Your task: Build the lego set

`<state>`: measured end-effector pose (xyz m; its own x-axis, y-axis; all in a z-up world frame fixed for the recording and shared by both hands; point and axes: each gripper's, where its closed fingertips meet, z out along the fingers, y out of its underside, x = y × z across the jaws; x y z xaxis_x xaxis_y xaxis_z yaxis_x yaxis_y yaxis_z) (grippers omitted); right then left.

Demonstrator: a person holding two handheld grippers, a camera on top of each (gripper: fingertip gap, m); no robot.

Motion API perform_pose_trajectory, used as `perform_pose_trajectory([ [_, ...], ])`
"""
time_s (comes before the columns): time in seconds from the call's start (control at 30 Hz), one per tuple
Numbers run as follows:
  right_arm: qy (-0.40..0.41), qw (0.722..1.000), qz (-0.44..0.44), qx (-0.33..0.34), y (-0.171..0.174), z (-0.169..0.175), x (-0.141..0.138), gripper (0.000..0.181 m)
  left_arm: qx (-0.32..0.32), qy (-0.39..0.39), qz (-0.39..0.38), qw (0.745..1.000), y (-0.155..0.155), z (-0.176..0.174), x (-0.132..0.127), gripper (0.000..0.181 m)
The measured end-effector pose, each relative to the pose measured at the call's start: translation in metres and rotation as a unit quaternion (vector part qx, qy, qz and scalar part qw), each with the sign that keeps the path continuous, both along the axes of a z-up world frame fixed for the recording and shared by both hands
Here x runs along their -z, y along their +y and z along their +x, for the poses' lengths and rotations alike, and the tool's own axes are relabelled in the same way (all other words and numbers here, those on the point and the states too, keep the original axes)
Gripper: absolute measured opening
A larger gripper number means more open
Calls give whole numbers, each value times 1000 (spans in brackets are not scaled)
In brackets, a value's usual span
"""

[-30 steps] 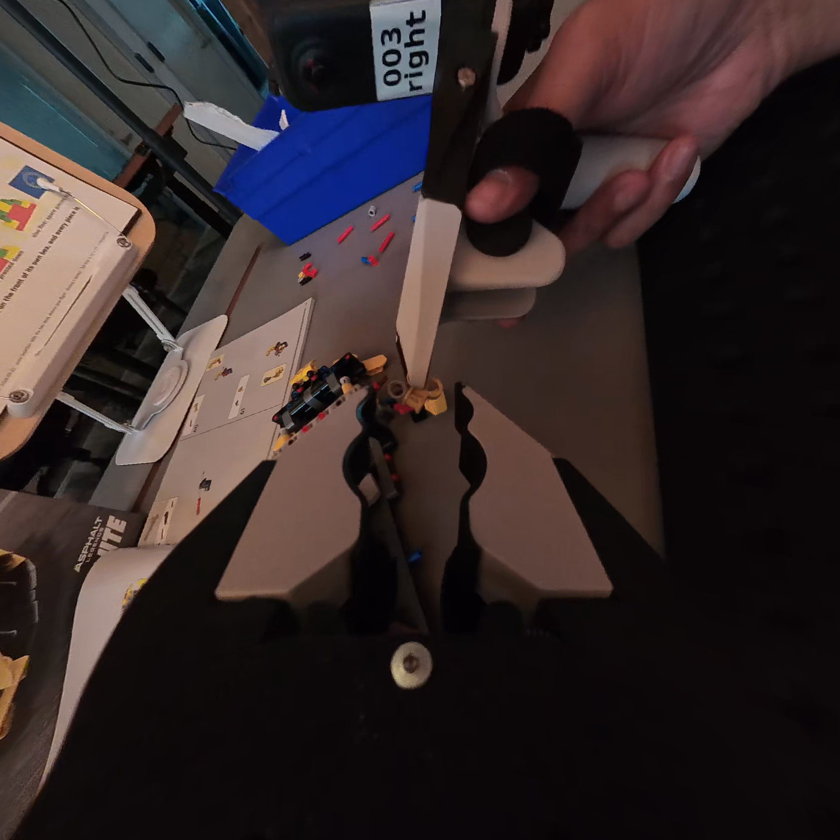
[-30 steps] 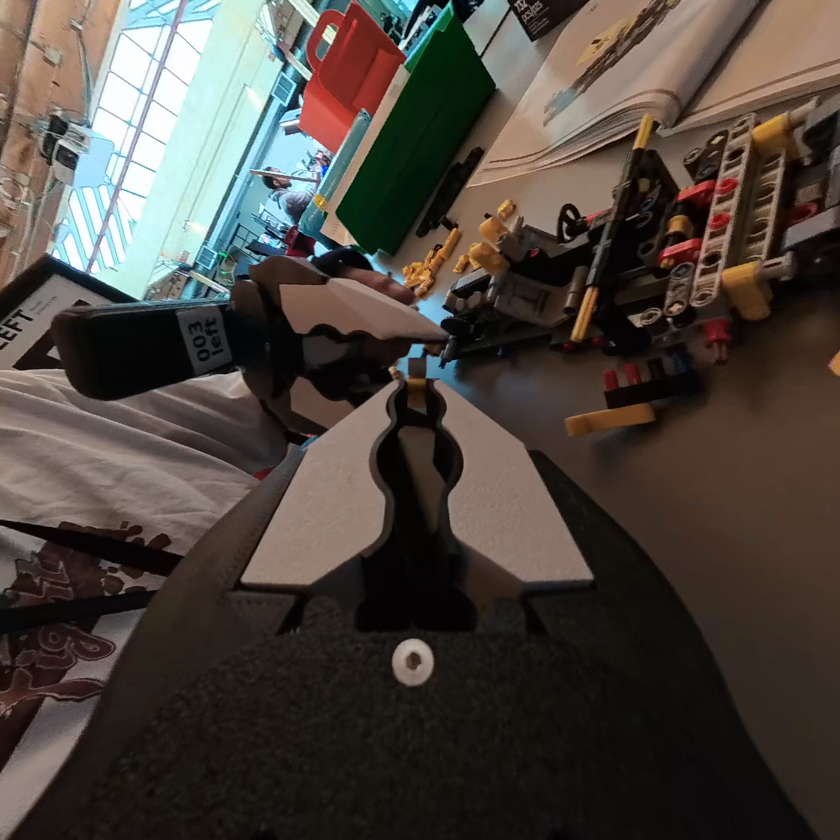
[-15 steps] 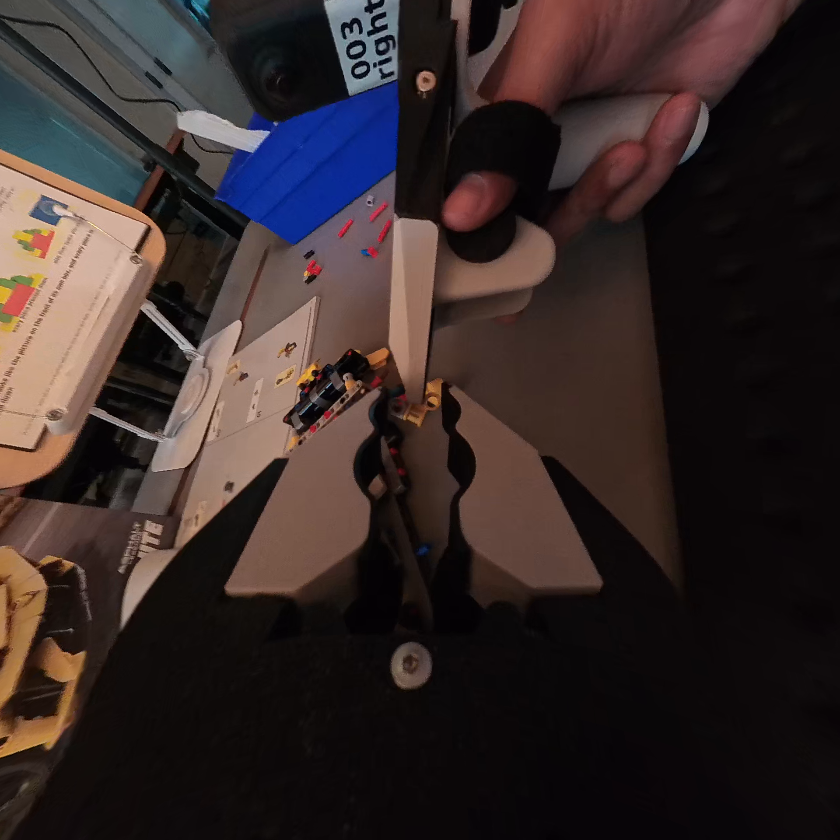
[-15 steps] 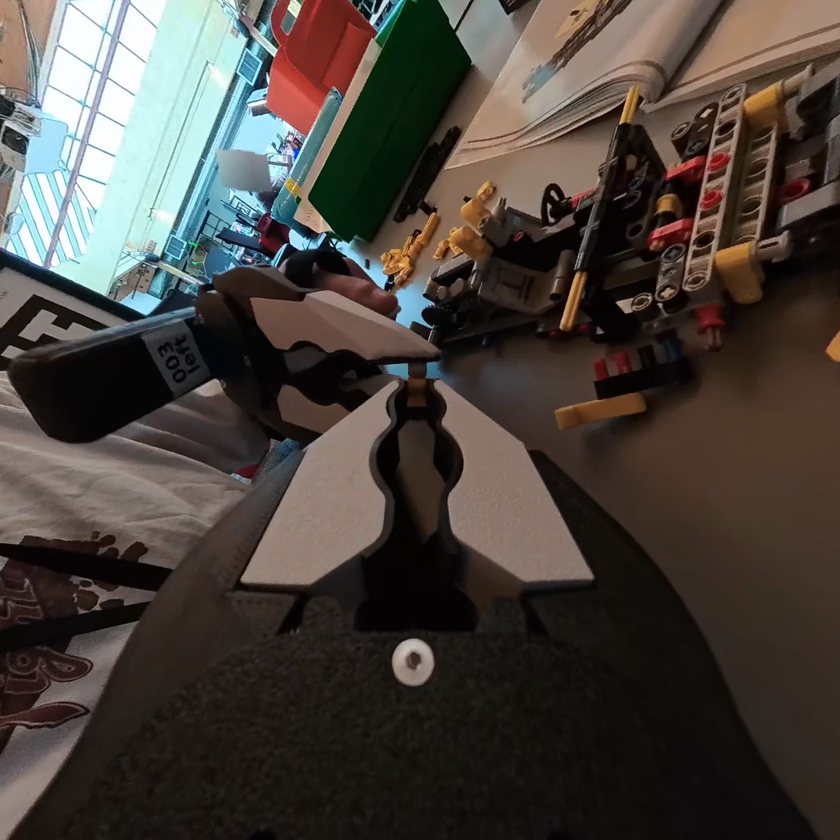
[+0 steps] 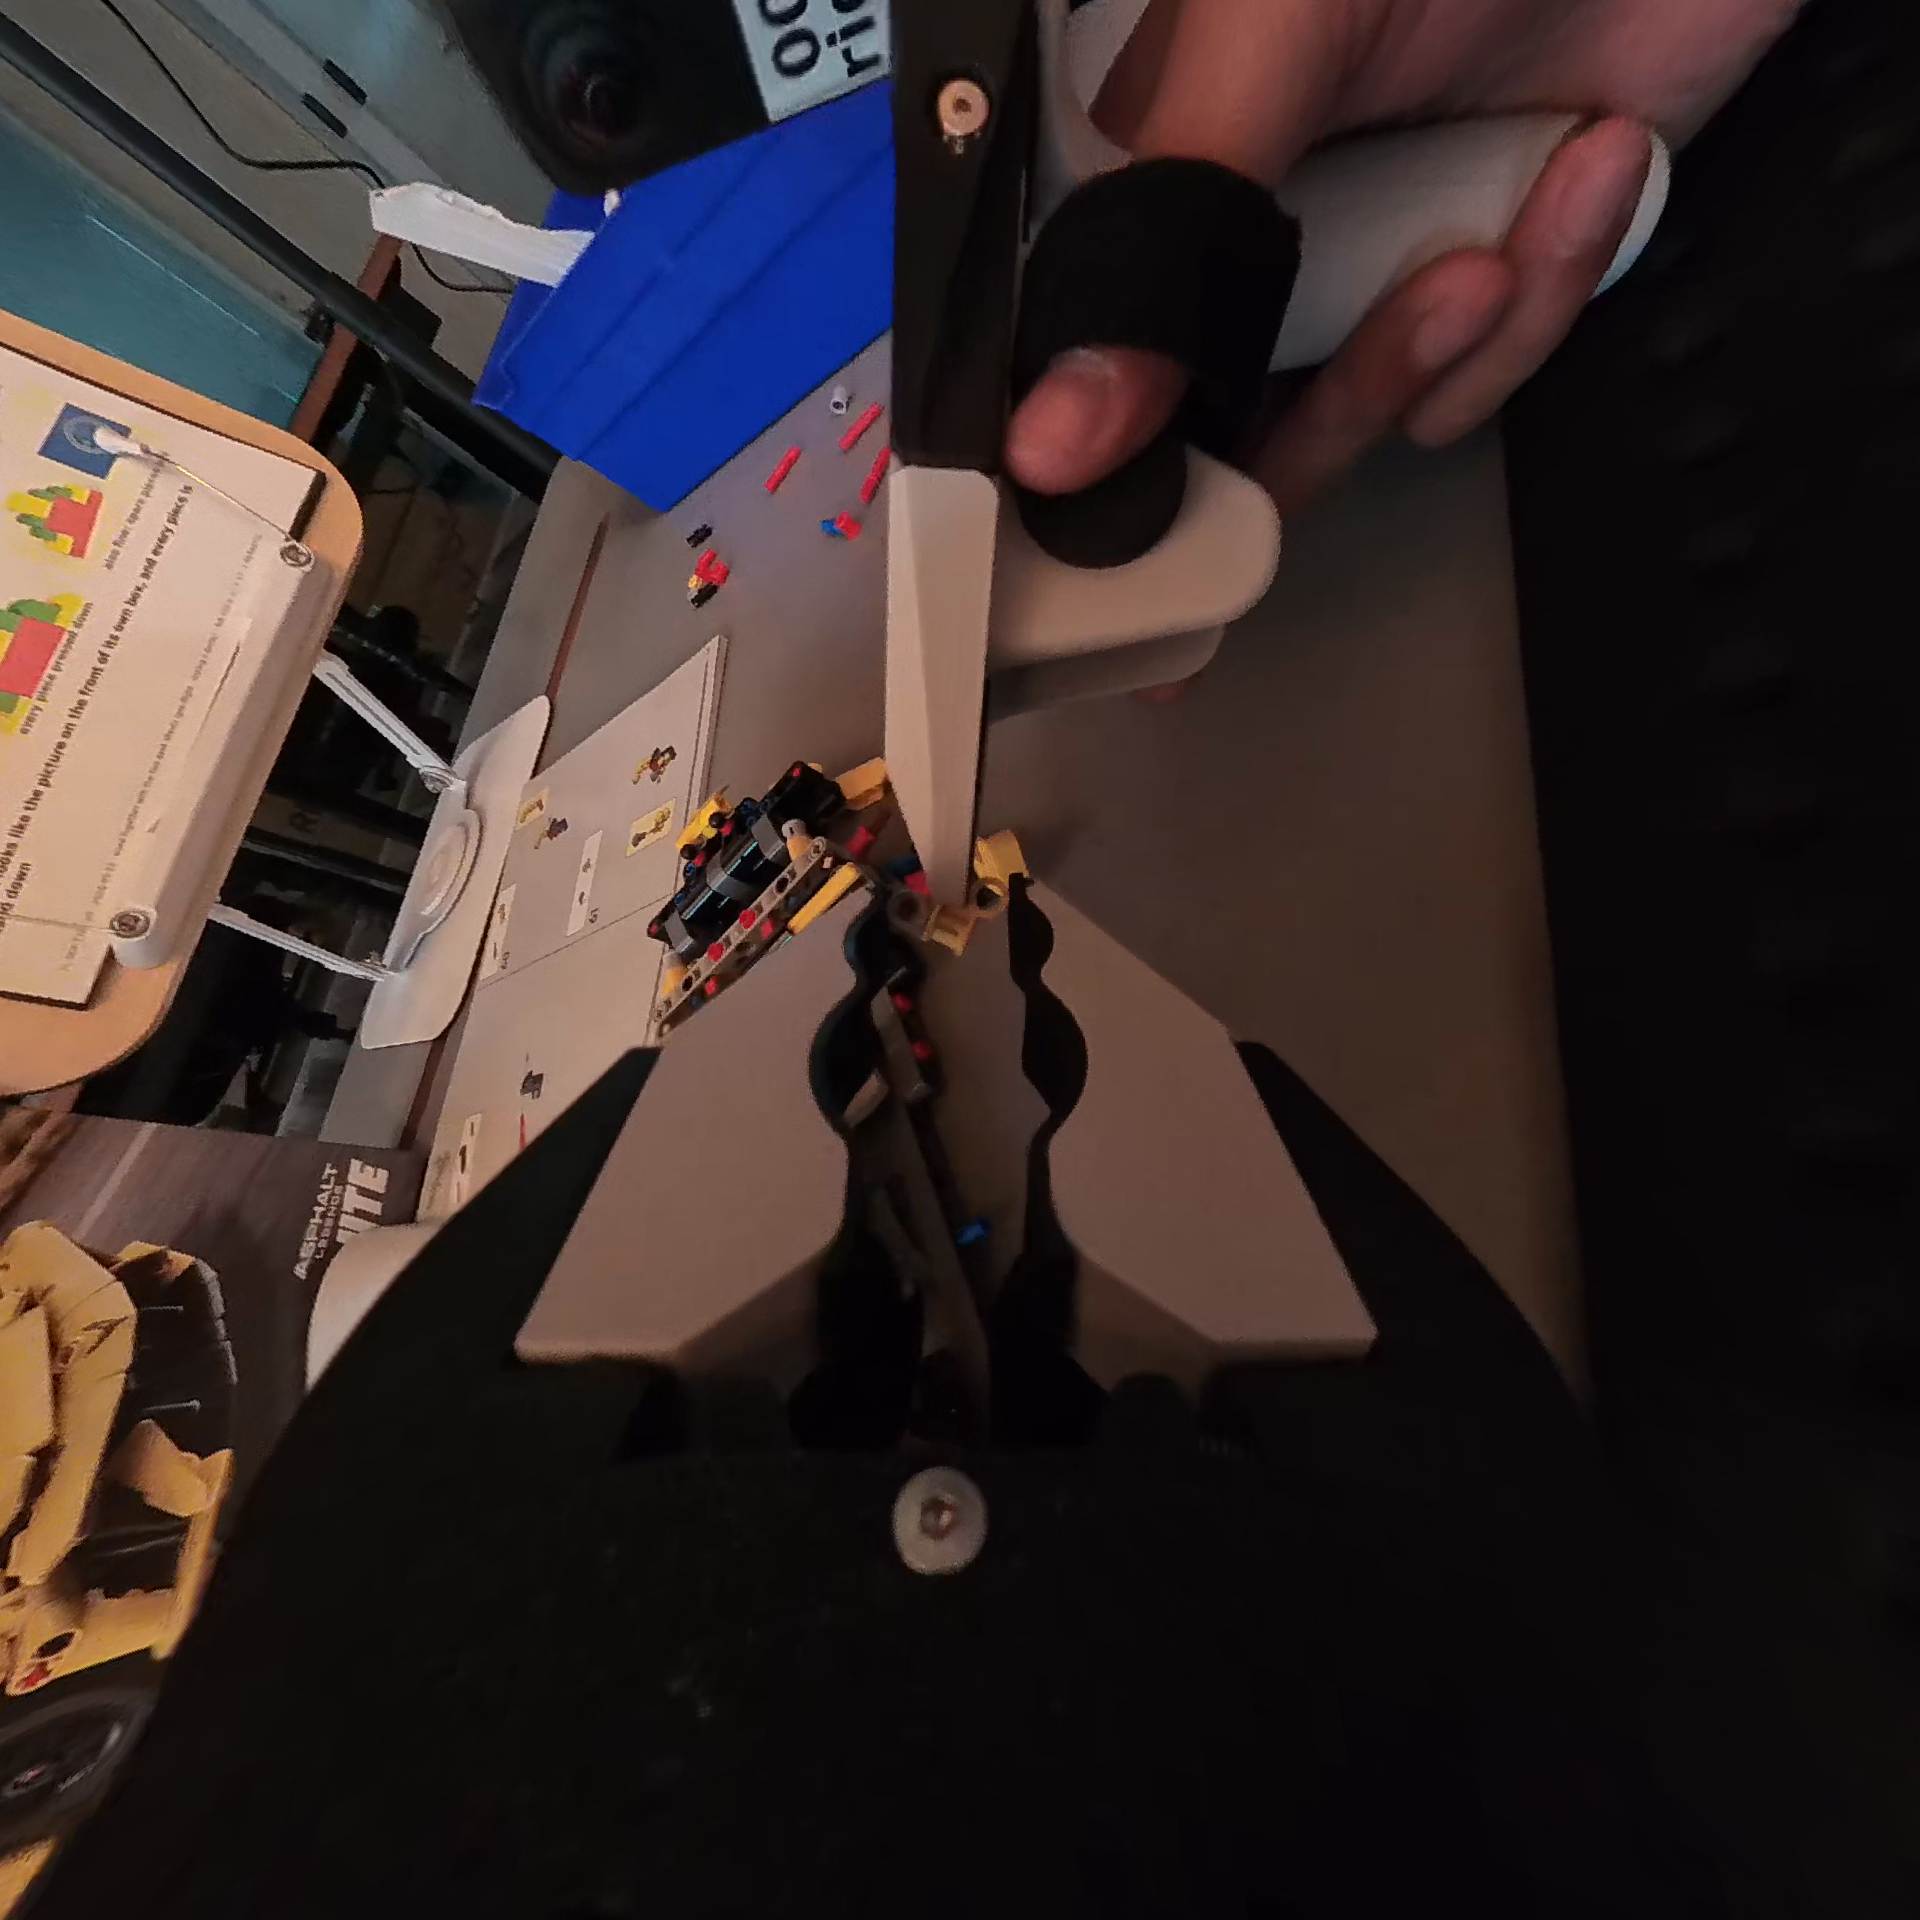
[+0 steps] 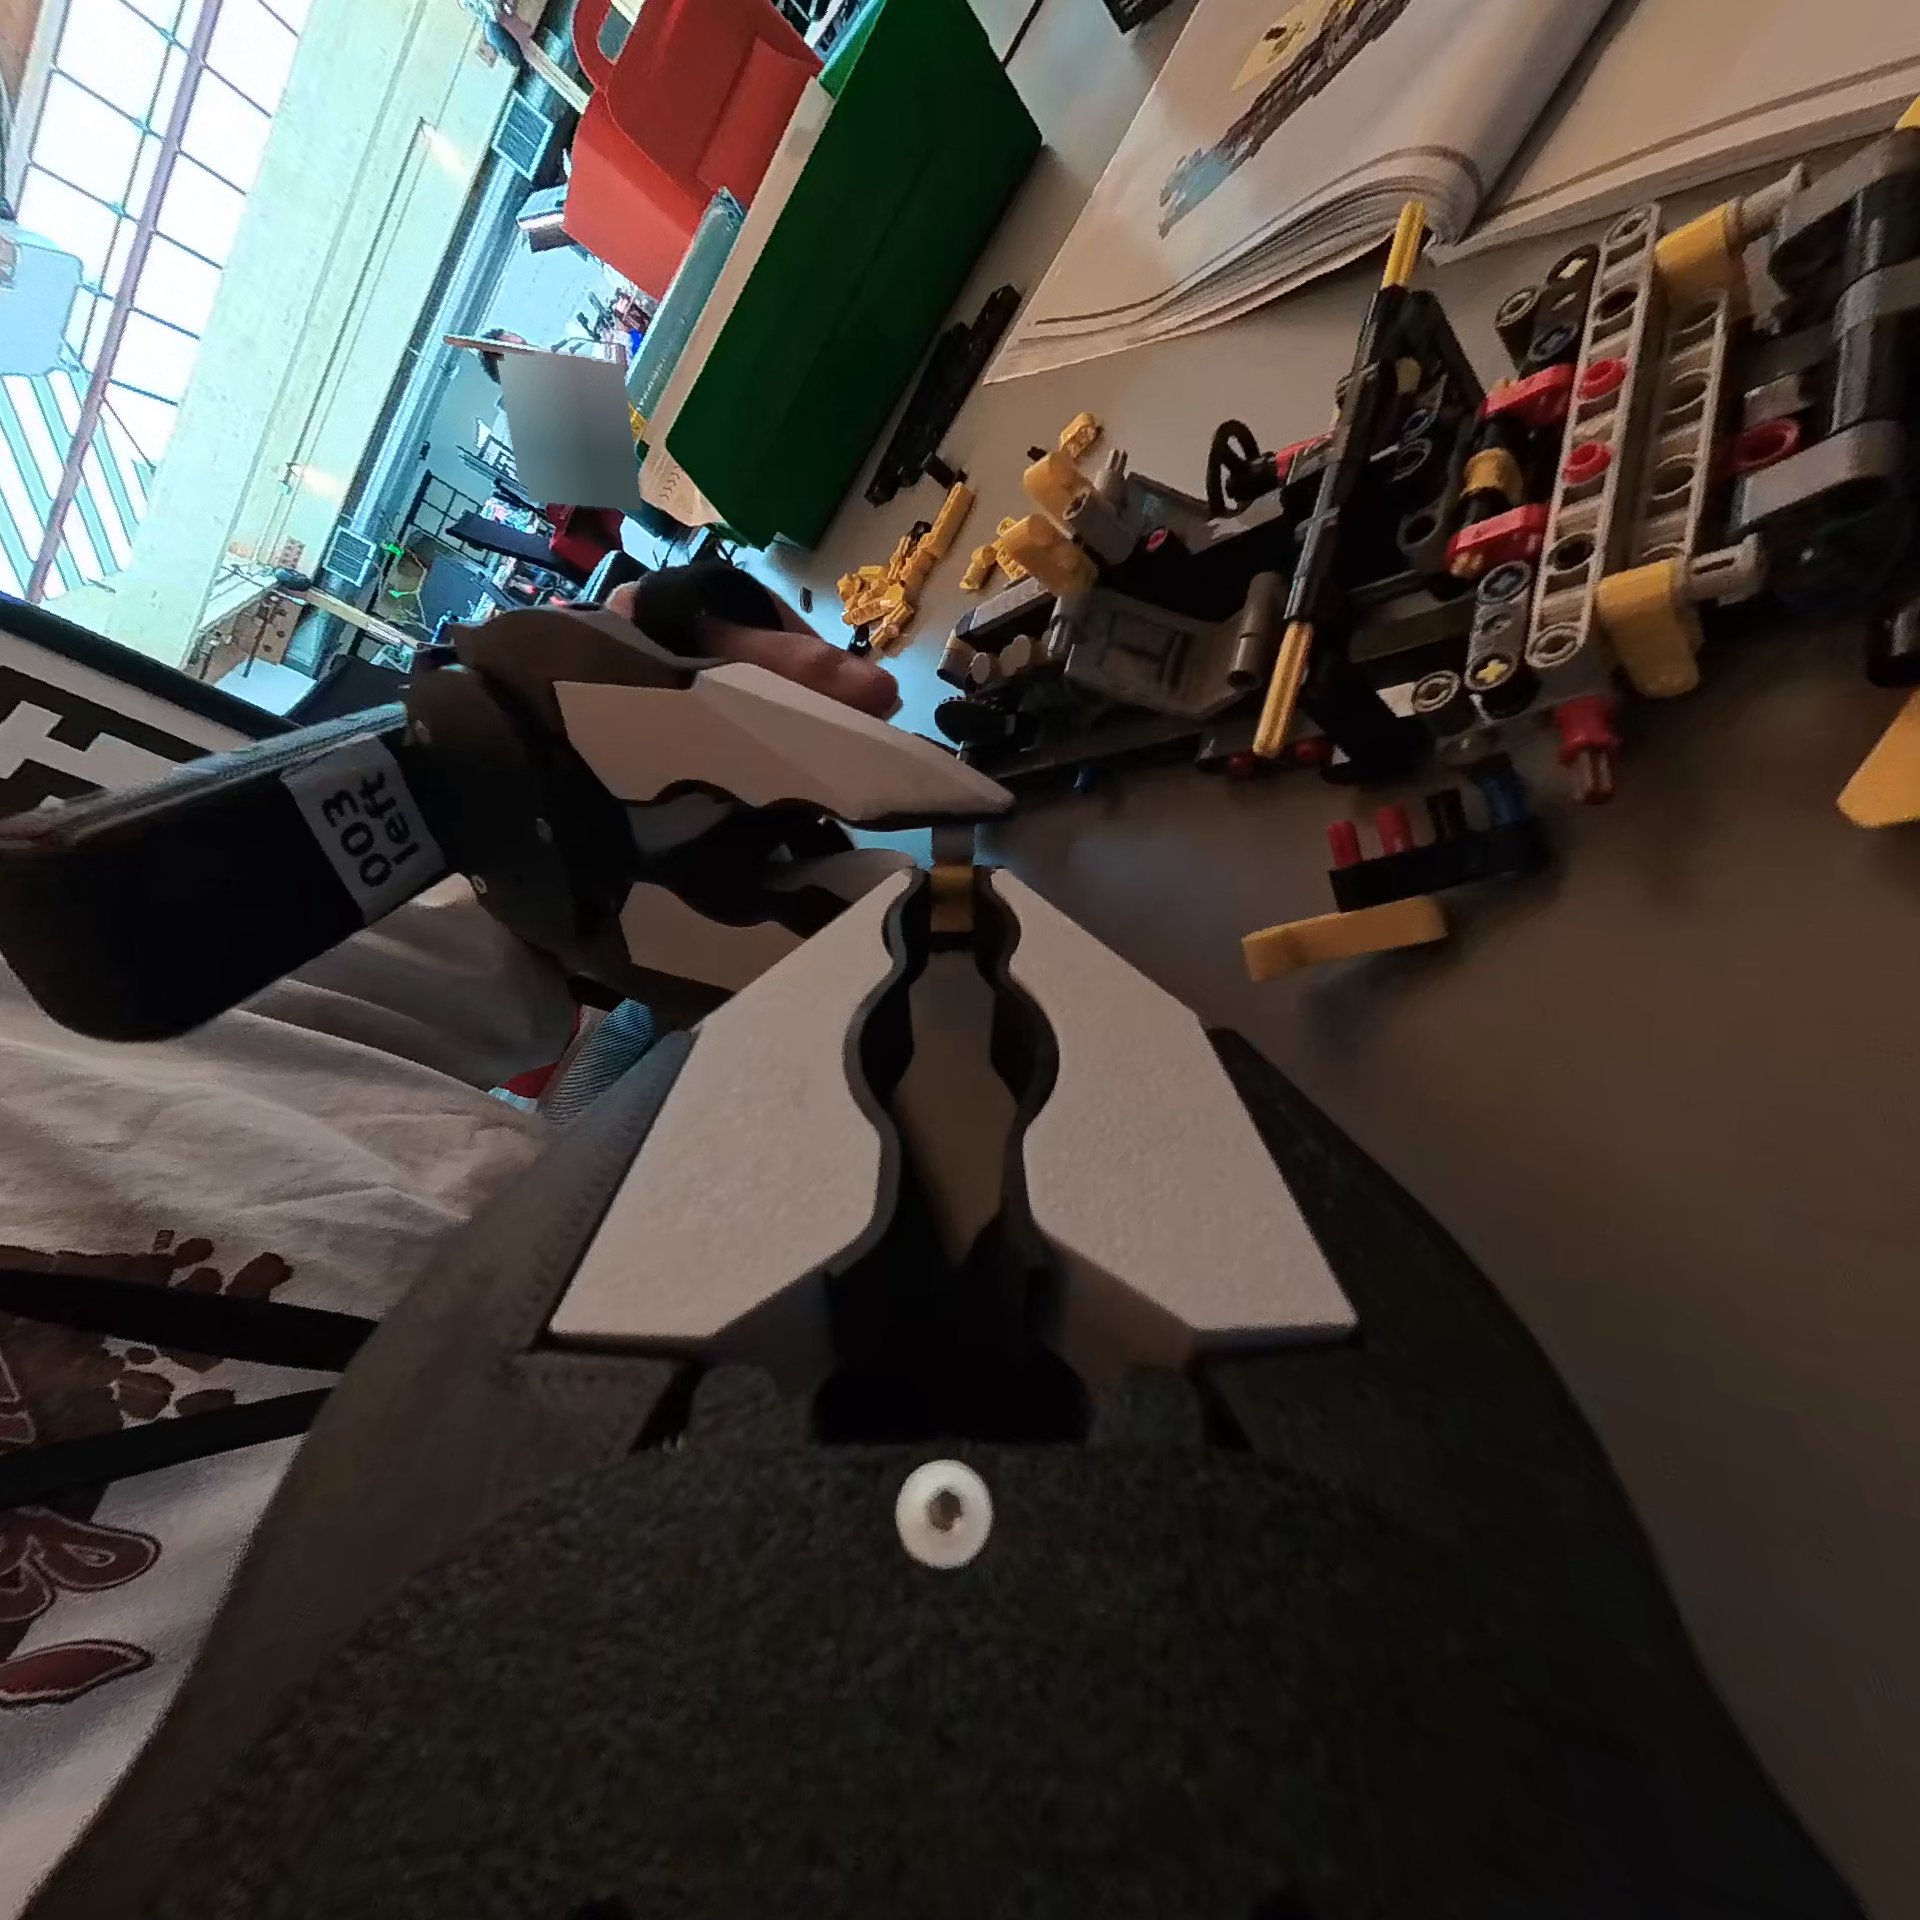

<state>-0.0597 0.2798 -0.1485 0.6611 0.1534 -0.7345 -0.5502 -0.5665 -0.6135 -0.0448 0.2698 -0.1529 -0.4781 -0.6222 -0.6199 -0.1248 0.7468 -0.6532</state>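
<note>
Pinching a small yellow lego piece (image 6: 948, 902) right at its fingertips, the right gripper (image 6: 950, 883) has its jaws closed on the part, with only a sliver of yellow showing between them. The left gripper (image 5: 940, 914) meets it tip to tip above the grey table (image 6: 1558, 1143); its jaws stand parted, and a thin grey piece (image 6: 954, 844) juts from the yellow one right at the left gripper's fingertips, though it is too small to tell whether they pinch it or only touch it. A person's hand (image 5: 1403, 239) works the right gripper's handle. The main lego model (image 6: 1507, 540), a long assembly of grey beams, black parts, red pins and yellow connectors, lies on the table well apart from the held piece, beside an open instruction booklet (image 6: 1351, 156). Loose yellow pieces (image 6: 914, 571) and a black strip with red pins (image 6: 1434, 847) sit nearby. The likely risk is a dropped part: the yellow piece is held only by its edge, so a sideways push from the left gripper could twist it out and send it onto the table or into the person's lap. Misaligned tips could also jam the join or pop the grey piece off.
</note>
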Motion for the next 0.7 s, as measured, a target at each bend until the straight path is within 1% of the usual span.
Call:
perform_pose_trajectory([
  [0.07,-22,1000,11,-3,-1,2,-2,7,-9,5,-16,1000,2,1,-2,23],
  [0.13,-64,998,7,4,-5,16,-2,23,-35,10,-17,999,13,5,-1,23],
  [0.17,-104,994,-4,16,-7,29,2,29,-43,10,-22,999,18,6,-2,23],
  [0.23,-216,974,-43,48,-12,57,18,34,-57,22,-54,997,24,8,-4,23],
  [0.27,-253,964,-63,52,-13,64,26,34,-62,27,-71,995,25,8,-6,23],
  [0.3,-271,958,-84,47,-12,64,33,34,-65,31,-83,994,27,9,-6,23],
  [0.37,-272,955,-108,40,-7,60,42,37,-71,32,-96,992,31,10,-8,23],
  [0.43,-261,958,-114,40,-2,57,45,37,-74,33,-105,991,33,10,-10,23],
  [0.57,-266,954,-135,42,0,63,48,37,-71,30,-112,991,33,9,-14,23],
  [0.63,-264,952,-150,31,1,62,52,38,-70,32,-115,990,32,9,-13,23],
  [0.7,-274,950,-149,16,4,59,53,35,-68,39,-119,990,31,9,-11,23],
])
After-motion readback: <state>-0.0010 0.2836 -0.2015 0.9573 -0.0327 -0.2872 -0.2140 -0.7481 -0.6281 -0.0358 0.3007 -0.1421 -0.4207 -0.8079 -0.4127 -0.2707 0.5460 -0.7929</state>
